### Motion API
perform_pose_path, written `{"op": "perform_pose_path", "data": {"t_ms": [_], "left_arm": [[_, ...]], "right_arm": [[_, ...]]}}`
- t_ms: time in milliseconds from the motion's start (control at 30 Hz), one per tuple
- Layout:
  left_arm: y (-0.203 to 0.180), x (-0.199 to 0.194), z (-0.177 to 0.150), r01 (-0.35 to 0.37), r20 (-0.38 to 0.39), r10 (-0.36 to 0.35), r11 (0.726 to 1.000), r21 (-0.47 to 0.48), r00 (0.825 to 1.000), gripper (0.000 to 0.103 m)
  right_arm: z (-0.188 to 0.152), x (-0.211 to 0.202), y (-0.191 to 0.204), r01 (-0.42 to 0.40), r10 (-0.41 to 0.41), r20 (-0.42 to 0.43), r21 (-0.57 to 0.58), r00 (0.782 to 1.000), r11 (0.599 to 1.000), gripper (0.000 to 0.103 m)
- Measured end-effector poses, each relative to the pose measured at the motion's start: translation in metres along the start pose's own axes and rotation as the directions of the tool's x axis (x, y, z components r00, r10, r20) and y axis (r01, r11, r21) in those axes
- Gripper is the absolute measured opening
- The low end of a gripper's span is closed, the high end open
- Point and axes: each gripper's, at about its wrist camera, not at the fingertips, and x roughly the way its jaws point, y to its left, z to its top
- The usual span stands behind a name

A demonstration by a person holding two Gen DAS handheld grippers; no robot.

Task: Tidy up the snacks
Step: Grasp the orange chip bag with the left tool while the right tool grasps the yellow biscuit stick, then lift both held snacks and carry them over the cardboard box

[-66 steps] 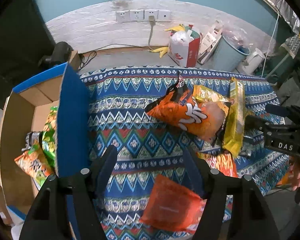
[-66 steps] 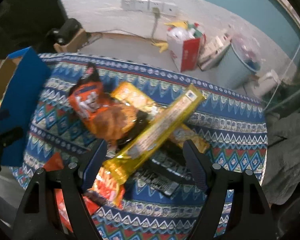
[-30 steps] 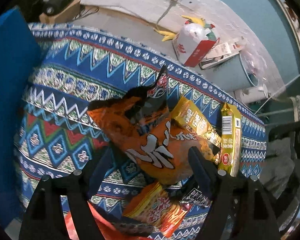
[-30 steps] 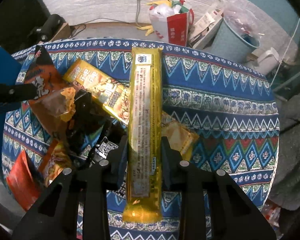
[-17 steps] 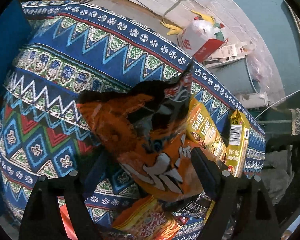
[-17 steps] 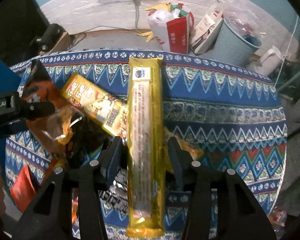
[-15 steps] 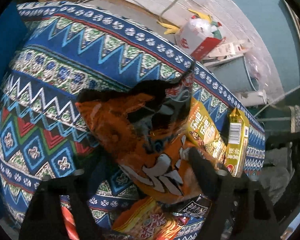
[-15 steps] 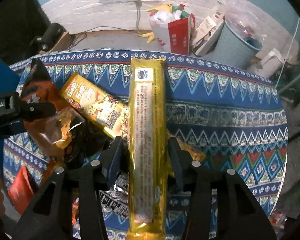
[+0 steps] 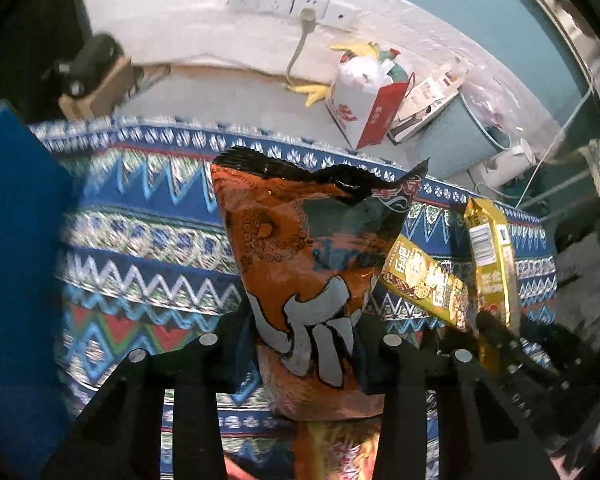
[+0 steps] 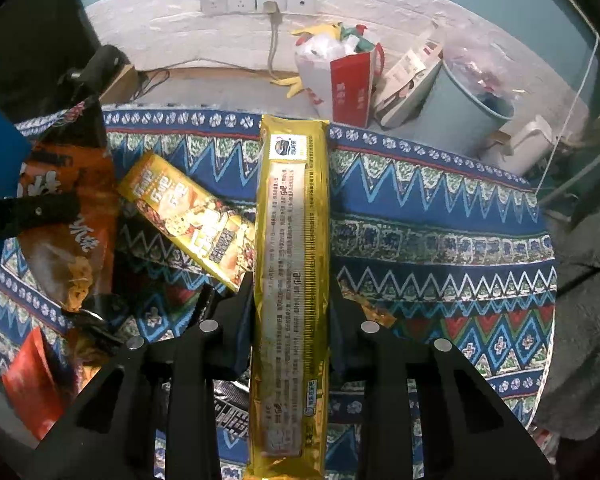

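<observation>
My left gripper [image 9: 304,340] is shut on a large orange and black snack bag [image 9: 312,264] and holds it upright above the patterned cloth [image 9: 148,248]; the bag also shows in the right wrist view [image 10: 68,216]. My right gripper [image 10: 292,300] is shut on a long gold snack packet [image 10: 292,240], seen too in the left wrist view [image 9: 490,256]. A shorter gold packet [image 10: 188,212] lies on the cloth between the two. A red packet [image 10: 28,380] lies at the front left.
A blue box flap [image 9: 12,240] stands at the left edge of the cloth. Beyond the table's far edge are a red and white bag [image 10: 336,76], a grey bin [image 10: 472,100] and wall sockets [image 10: 244,0]. A dark packet [image 10: 228,408] lies under my right gripper.
My left gripper has closed on the orange bag and raised it upright off the cloth. My right gripper has stayed shut on the long gold packet, holding it lengthwise.
</observation>
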Motion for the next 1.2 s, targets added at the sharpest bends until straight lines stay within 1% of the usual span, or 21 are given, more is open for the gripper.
{"op": "perform_pose_path", "data": {"t_ms": [233,433,600,867,1000,1100,1200], "left_arm": [[-0.004,-0.026,-0.004,-0.052,0.056,0.048,0.995,0.087,0.997,0.04],[-0.014,-0.052,-0.01,-0.113,0.131,0.09,0.977,0.182,0.987,0.04],[-0.014,-0.069,-0.017,-0.137,0.166,0.101,0.965,0.224,0.981,0.04],[-0.009,-0.094,-0.027,-0.158,0.208,0.106,0.956,0.249,0.972,0.04],[-0.003,-0.107,-0.03,-0.17,0.235,0.109,0.951,0.259,0.966,0.04],[0.001,-0.115,-0.034,-0.195,0.26,0.125,0.944,0.265,0.958,0.04],[0.006,-0.124,-0.036,-0.205,0.273,0.131,0.942,0.264,0.953,0.04]], "right_arm": [[0.003,-0.024,0.005,-0.003,0.003,0.045,-0.001,0.999,1.0,0.03],[0.005,-0.042,0.011,-0.016,0.016,0.077,-0.01,0.997,1.0,0.03],[0.006,-0.056,0.015,-0.032,0.033,0.101,-0.012,0.994,0.999,0.03],[0.01,-0.087,0.03,-0.057,0.061,0.153,-0.029,0.986,0.998,0.03],[0.01,-0.101,0.038,-0.07,0.078,0.177,-0.049,0.981,0.996,0.03],[0.012,-0.11,0.045,-0.076,0.088,0.192,-0.069,0.977,0.995,0.03],[0.013,-0.12,0.055,-0.083,0.1,0.205,-0.087,0.974,0.993,0.03]]}}
